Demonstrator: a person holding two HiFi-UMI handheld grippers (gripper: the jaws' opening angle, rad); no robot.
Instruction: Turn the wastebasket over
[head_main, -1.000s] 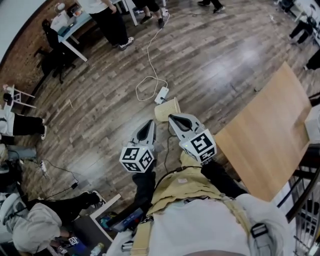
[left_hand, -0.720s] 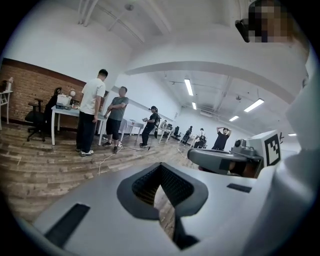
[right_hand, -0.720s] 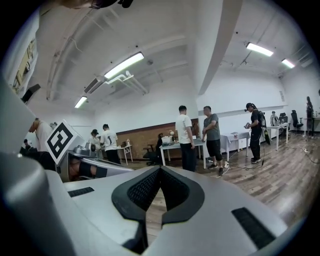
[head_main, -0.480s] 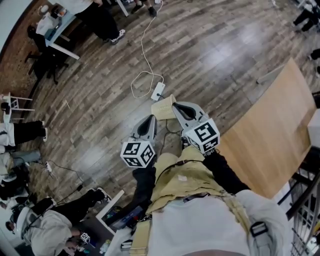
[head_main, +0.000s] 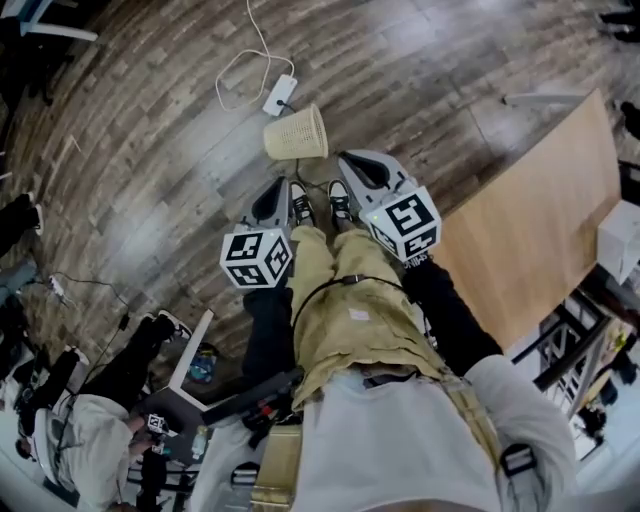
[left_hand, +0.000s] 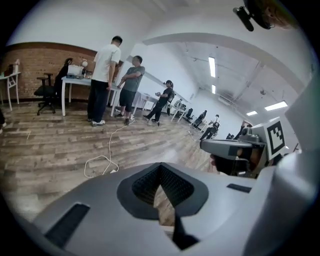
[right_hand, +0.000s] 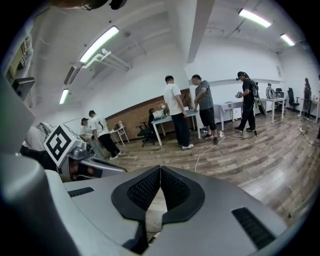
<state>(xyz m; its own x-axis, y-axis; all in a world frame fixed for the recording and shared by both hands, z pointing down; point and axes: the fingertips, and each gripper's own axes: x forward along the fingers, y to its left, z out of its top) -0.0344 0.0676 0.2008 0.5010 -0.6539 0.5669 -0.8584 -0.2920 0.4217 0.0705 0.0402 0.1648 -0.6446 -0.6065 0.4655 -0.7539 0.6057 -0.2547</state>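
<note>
A beige woven wastebasket is on the wood floor just beyond both gripper tips; whether it lies on its side I cannot tell. My left gripper points at the floor short of the basket's near left. My right gripper is close to the basket's right end, not touching it. In the left gripper view the left gripper has its ribbed pads meeting with nothing between them, and the right gripper shows at the right. In the right gripper view the right gripper also has its pads together, empty.
A white power strip with a looping cable lies just beyond the basket. A light wooden table stands at the right. My own shoes are between the grippers. People sit at the lower left; several stand by a desk far off.
Both grippers have sunk and moved forward towards the basket. The head view has tipped down, so the basket now shows whole beyond the tips. Both stay shut.
</note>
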